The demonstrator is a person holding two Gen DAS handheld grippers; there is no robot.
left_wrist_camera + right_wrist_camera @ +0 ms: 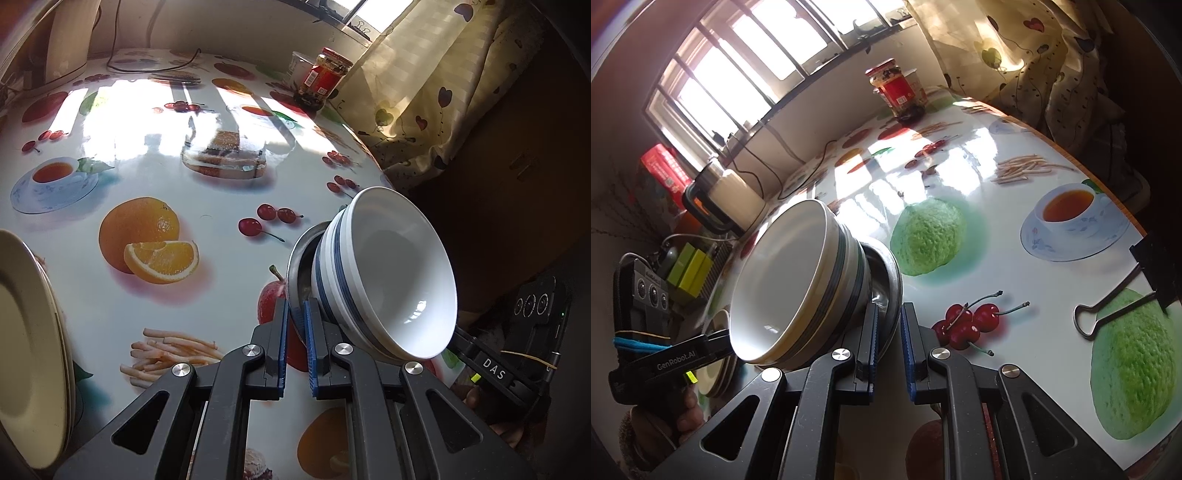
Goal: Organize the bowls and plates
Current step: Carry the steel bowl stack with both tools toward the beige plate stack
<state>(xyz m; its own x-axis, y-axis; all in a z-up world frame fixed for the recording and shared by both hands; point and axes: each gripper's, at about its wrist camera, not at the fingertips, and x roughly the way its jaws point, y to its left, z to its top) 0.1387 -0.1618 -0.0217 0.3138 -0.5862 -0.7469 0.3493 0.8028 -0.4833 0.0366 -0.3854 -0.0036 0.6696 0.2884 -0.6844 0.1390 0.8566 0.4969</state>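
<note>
Blue-padded fingers of the left tool (296, 325) pinch the rim of a steel dish (298, 264) that carries nested white bowls (391, 273) with blue bands, the whole load lifted and tipped above the near right edge of the counter (155, 177). Cream plates (26, 343) sit stacked at the near left edge, a likely place for the load; level it first, since the bowls lean outward and could slide. Seen from the right wrist, the right tool (890, 326) grips the opposite rim of the same dish, its jaws nearly together. Both grips should move in step and lower evenly. Glossy fruit-print cloth covers the counter; a red-labelled jar (897, 92) stands at the far edge below a barred window (746, 62), and a binder clip (1108, 314) holds the cloth's right edge.
</note>
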